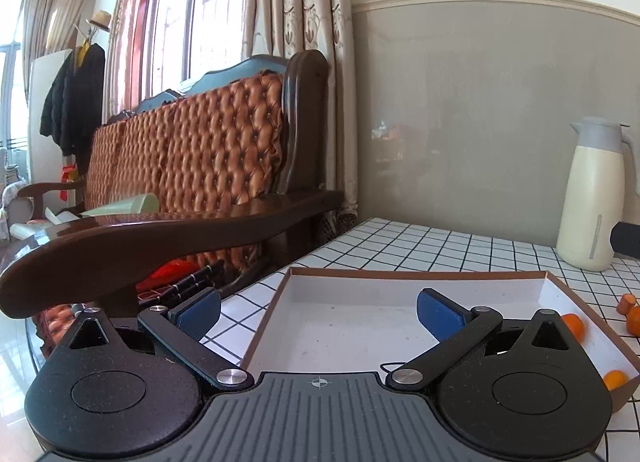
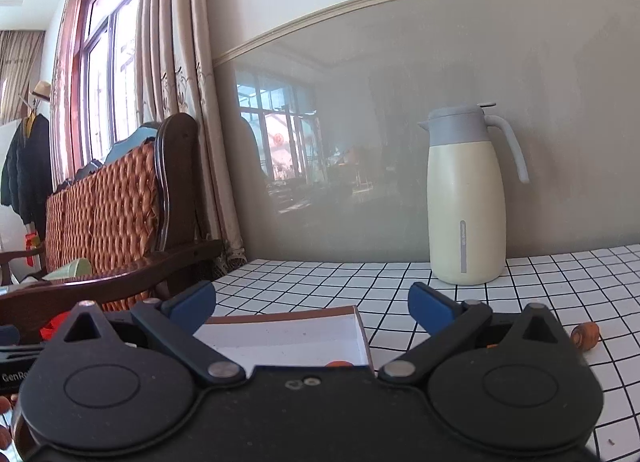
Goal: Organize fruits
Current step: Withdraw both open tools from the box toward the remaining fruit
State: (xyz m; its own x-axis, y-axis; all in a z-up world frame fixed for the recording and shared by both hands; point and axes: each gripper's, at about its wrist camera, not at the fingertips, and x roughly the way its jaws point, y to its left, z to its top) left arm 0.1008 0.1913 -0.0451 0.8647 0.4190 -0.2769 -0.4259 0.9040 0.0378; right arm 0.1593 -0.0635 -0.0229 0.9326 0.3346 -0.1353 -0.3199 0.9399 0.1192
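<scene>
Both my grippers are spread wide right now with nothing between the blue pads. My left gripper (image 1: 319, 310) hangs over the shallow cardboard box (image 1: 420, 272), which fills the lower middle of that view. Two small oranges (image 1: 573, 325) sit inside the box against its right wall, one near the lower right corner. Two more fruits (image 1: 626, 303) lie out on the checked tablecloth (image 1: 440, 246) at the right edge, just outside the box. My right gripper (image 2: 312, 308) looks over the box's far corner, and a sliver of orange peeks up at the bottom centre. A brownish fruit (image 2: 585, 335) rests on the cloth, lower right. The cream thermos jug (image 2: 466, 218) stands upright by the wall, right of centre.
</scene>
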